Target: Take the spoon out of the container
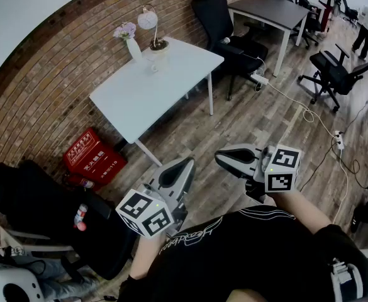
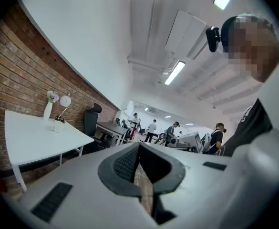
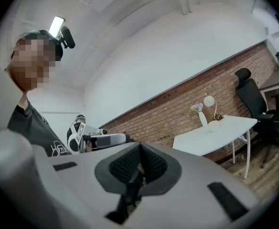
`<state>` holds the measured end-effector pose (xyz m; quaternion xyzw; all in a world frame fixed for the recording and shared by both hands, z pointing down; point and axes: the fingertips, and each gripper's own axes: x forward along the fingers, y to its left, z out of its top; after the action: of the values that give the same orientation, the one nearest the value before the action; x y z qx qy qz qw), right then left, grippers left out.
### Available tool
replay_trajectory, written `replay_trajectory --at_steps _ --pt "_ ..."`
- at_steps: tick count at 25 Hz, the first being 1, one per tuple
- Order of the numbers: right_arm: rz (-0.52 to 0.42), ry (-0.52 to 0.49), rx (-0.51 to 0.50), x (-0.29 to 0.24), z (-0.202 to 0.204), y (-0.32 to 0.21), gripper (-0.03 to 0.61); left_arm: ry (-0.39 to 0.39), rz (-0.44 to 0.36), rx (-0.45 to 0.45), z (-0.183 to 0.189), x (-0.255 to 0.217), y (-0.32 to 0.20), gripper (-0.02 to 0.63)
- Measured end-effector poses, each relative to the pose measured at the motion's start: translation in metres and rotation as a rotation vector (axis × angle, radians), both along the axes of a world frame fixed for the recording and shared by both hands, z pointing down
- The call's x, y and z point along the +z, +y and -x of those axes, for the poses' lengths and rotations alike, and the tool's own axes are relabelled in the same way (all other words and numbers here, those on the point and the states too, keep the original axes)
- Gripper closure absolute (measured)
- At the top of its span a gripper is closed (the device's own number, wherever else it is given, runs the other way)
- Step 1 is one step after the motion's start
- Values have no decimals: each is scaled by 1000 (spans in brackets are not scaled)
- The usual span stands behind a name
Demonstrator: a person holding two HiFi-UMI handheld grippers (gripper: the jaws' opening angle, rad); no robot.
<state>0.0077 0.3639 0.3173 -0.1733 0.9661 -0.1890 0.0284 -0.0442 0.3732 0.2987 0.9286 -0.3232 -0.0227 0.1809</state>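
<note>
A white table (image 1: pixel 139 96) stands by the brick wall, well ahead of me. At its far corner a small white container (image 1: pixel 153 63) sits beside a vase of flowers (image 1: pixel 129 39) and a round lamp (image 1: pixel 148 21); the spoon is too small to make out. The container also shows in the left gripper view (image 2: pixel 57 125) and the right gripper view (image 3: pixel 219 121). My left gripper (image 1: pixel 178 170) and right gripper (image 1: pixel 233 159) are held close to my chest over the wooden floor, far from the table. Both are shut and hold nothing.
A red box (image 1: pixel 92 156) lies on the floor under the table's near left side. A black office chair (image 1: pixel 218 17) and a dark desk (image 1: pixel 268 10) stand to the table's right. Cables (image 1: pixel 309 115) run across the floor. Dark bags (image 1: pixel 39 212) sit at my left.
</note>
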Motion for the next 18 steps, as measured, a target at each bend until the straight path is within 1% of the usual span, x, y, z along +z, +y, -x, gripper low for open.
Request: replay_trajectory --at_steps 8,14,18 --pt "9 20 -1 3 1 2 581 36 15 -7 6 -1 0 609" --pt "25 25 18 15 -3 -2 581 52 41 -17 8 13 -5 609" --pt "53 9 19 24 -8 -17 581 41 59 -10 2 21 -21 609"
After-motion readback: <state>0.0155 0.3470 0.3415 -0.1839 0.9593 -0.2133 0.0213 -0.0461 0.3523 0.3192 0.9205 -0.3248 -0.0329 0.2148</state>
